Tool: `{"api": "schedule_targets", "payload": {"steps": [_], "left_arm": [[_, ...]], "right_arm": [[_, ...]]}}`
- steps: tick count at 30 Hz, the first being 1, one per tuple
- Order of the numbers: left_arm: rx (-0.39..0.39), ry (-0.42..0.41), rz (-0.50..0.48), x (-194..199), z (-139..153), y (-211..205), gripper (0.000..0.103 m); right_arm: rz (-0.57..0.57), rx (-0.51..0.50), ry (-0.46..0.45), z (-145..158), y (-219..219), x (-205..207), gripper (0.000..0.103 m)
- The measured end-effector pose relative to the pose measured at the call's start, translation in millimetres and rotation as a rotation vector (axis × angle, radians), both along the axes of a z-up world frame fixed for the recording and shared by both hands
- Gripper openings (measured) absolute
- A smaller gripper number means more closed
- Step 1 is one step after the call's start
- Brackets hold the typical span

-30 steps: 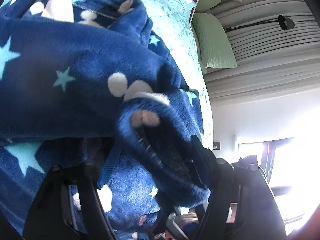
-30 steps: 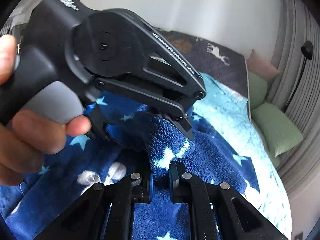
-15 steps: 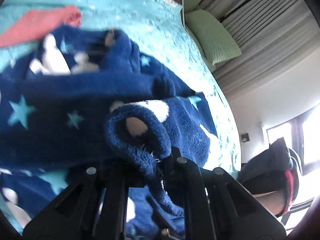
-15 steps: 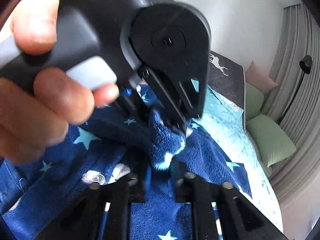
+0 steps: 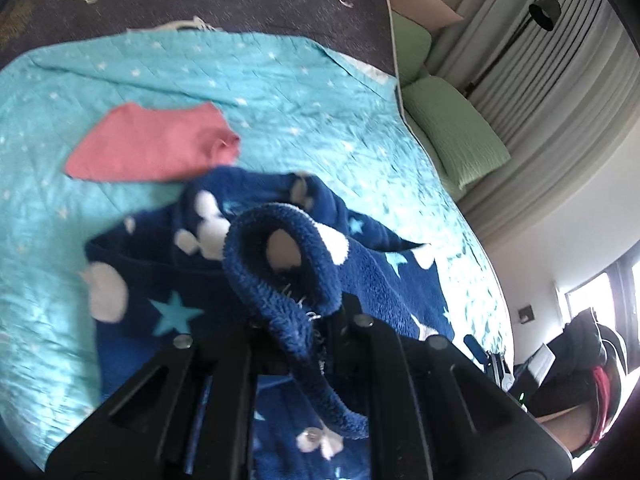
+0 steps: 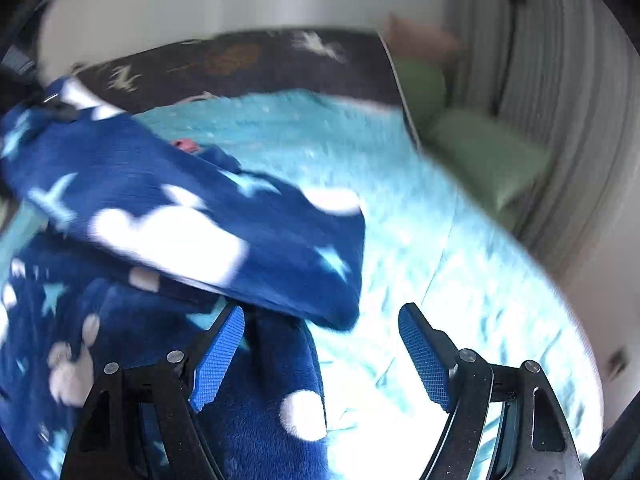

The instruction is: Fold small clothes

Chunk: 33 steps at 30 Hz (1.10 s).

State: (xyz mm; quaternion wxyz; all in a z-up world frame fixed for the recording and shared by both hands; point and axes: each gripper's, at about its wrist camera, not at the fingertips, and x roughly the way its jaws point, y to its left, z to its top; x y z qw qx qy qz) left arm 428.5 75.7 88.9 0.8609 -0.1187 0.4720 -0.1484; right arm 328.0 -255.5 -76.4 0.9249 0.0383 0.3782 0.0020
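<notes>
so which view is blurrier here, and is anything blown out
Right wrist view: heavy motion smear across the blue fleece garment and green pillows, and the teal quilt glares near-white. Left wrist view: sharper, slight blur on the fleece's far edge, window overexposed at right.

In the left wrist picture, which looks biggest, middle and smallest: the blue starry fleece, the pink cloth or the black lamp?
1. Blue starry fleece, though it is nearest the camera.
2. Pink cloth.
3. Black lamp, far off, so its true size is unsure.
</notes>
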Motion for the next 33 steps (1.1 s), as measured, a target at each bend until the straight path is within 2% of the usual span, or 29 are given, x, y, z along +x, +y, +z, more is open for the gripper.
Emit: {"api": "schedule_targets", "payload": {"steps": [3,7,11,13,17,18,20,22,23,25,28,30,33], "left_arm": [[0.022,-0.040,0.017,0,12,9,0.012],[0.085,-0.115,0.074,-7,27,38,0.012],[0.098,-0.112,0.125,-8,17,68,0.013],[0.094,-0.085,0.128,-8,5,78,0.013],[0.087,-0.022,0.127,-5,-21,84,0.013],[0.087,-0.015,0.125,-5,-23,84,0.013],[0.087,-0.007,0.116,-4,-29,83,0.013],[0.070,0.005,0.103,-6,-33,83,0.014],[0.063,0.016,0.094,-7,-39,83,0.014],[0.074,0.026,0.082,-10,-51,82,0.015],[0.120,0.052,0.135,-12,-75,90,0.015],[0.108,0.073,0.171,-10,-86,98,0.015],[0.066,0.087,0.190,-10,-94,112,0.015]], "right_arm": [[-0.022,0.092,0.044,-3,-9,15,0.081],[-0.015,0.160,0.073,-3,-8,30,0.081],[0.029,0.189,0.071,3,4,36,0.081],[0.061,0.161,0.055,6,16,34,0.081],[0.125,-0.023,0.042,5,50,33,0.081],[0.114,-0.084,0.044,2,56,34,0.078],[0.077,-0.112,0.046,1,55,38,0.060],[0.045,-0.026,0.077,-1,39,46,0.030],[0.004,0.047,0.102,-3,24,50,0.028],[-0.042,0.119,0.121,-7,5,54,0.027],[-0.009,0.187,0.156,-17,-10,55,0.028],[0.026,0.172,0.174,-20,-7,51,0.033],[0.050,0.129,0.155,-19,-4,42,0.033]]}}
